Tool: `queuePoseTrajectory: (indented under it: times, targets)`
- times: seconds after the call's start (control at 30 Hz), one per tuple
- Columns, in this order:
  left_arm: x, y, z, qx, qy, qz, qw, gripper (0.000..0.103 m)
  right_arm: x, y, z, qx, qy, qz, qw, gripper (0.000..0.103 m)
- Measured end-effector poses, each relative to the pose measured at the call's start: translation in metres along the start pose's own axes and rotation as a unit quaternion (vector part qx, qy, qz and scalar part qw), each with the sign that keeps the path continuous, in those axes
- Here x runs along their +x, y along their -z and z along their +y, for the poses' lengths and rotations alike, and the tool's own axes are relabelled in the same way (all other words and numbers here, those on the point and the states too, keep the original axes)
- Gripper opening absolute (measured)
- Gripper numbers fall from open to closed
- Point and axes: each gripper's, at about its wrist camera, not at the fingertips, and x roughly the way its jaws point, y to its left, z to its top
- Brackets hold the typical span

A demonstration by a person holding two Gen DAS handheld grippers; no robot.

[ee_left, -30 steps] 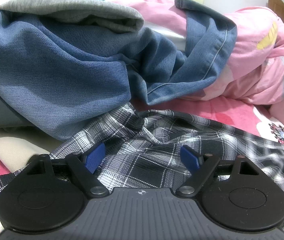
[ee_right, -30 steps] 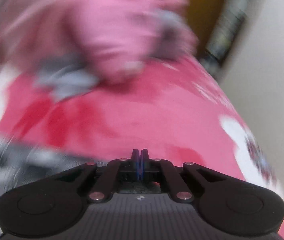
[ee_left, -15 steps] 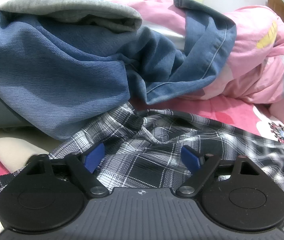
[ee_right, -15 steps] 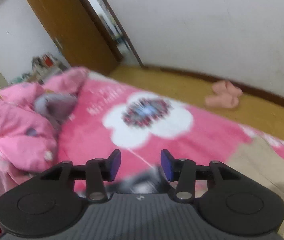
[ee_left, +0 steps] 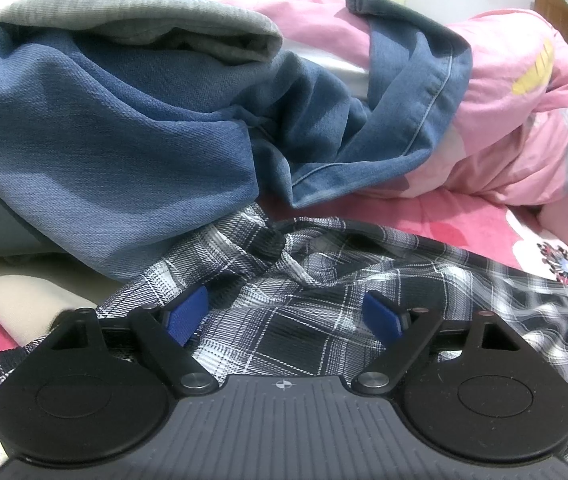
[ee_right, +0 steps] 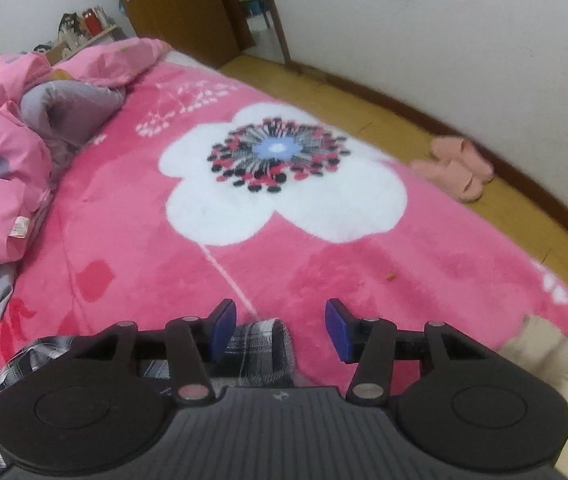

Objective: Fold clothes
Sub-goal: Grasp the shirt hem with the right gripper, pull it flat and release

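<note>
Plaid shirt (ee_left: 315, 320) lies on the bed under both sets of fingers.
Left gripper (ee_left: 284, 316) gapes over its crumpled middle; right gripper (ee_right: 280, 330), half-spread, empty, straddles a cuff-like end.

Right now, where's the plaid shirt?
Left wrist view: the plaid shirt lies on the pink blanket under the open left gripper, just below the denim pile.
</note>
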Motion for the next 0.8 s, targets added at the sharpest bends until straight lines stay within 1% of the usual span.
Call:
queuePoseTrajectory:
  times: [0.07, 0.1, 0.2, 0.3, 0.37, 0.4, 0.43, 0.47, 0.5, 0.53, 0.6, 0.73, 0.8]
  targets:
    - [0.0, 0.0, 0.0, 0.001, 0.0, 0.0, 1.0, 0.086, 0.002, 0.0, -0.001, -0.008, -0.012, 0.002, 1.0, 0.05]
    - [0.0, 0.0, 0.0, 0.001, -0.001, 0.001, 1.0, 0.086, 0.0, -0.001, -0.002, -0.007, -0.026, 0.0, 1.0, 0.047]
    - [0.0, 0.0, -0.001, 0.002, -0.001, 0.001, 1.0, 0.087, -0.006, -0.002, -0.004, -0.006, -0.069, 0.0, 0.998, 0.046]
    - [0.001, 0.0, -0.001, 0.003, -0.001, 0.002, 1.0, 0.087, -0.003, 0.002, 0.002, -0.033, -0.072, 0.014, 0.997, 0.046]
    - [0.0, 0.0, -0.001, 0.004, -0.002, 0.002, 1.0, 0.087, -0.002, 0.007, 0.008, -0.056, -0.067, 0.012, 0.996, 0.043]
    - [0.0, 0.0, -0.001, 0.004, -0.002, 0.002, 1.0, 0.087, -0.001, 0.01, 0.012, -0.069, -0.064, 0.008, 0.995, 0.034]
    - [0.0, 0.001, -0.001, 0.004, -0.002, 0.002, 1.0, 0.087, -0.001, 0.011, 0.015, -0.08, -0.058, 0.003, 0.995, 0.014]
    - [0.0, 0.001, -0.001, 0.005, -0.003, 0.002, 1.0, 0.087, -0.002, 0.011, 0.017, -0.088, -0.05, -0.003, 0.995, 0.005]
    - [0.0, 0.001, -0.001, 0.005, -0.003, 0.002, 1.0, 0.087, -0.002, 0.012, 0.02, -0.097, -0.043, -0.008, 0.994, 0.006]
    - [0.0, 0.001, -0.001, 0.005, -0.003, 0.002, 1.0, 0.087, -0.005, 0.011, 0.023, -0.107, -0.039, -0.02, 0.993, 0.005]
    - [0.001, 0.001, -0.001, 0.006, -0.004, 0.002, 1.0, 0.087, -0.015, 0.007, 0.032, -0.125, -0.033, -0.057, 0.99, 0.005]
    - [0.001, 0.001, -0.002, 0.009, -0.006, 0.003, 0.9999, 0.087, -0.031, -0.009, 0.046, -0.136, -0.032, -0.13, 0.982, 0.004]
    - [0.001, 0.001, -0.002, 0.01, -0.006, 0.003, 0.9999, 0.087, -0.034, -0.021, 0.054, -0.142, -0.027, -0.16, 0.976, 0.004]
